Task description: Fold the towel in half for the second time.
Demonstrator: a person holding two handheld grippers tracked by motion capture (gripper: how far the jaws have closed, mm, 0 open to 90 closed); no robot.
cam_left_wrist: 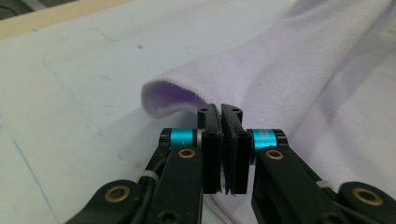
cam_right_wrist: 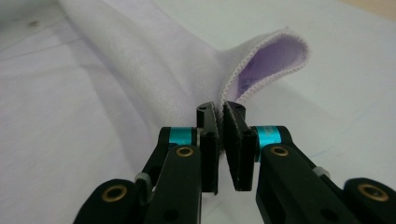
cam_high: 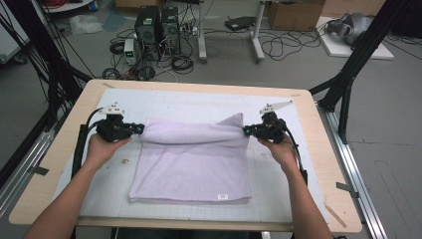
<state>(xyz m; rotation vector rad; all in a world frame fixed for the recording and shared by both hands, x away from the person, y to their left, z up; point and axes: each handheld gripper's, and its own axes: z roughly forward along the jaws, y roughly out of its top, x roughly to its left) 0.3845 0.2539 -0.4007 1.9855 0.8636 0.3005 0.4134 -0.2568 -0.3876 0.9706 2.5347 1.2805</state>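
Both grippers, left gripper [cam_high: 141, 129] and right gripper [cam_high: 246, 131], are clamped on opposite ends of the pale lilac fleece towel's [cam_high: 191, 169] raised far fold above the white-matted worktop [cam_high: 278, 199], likely to carry that edge evenly over the flat half.

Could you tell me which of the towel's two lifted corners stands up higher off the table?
The one at the right gripper: that corner of the towel peaks upward, while the left gripper's lies lower.
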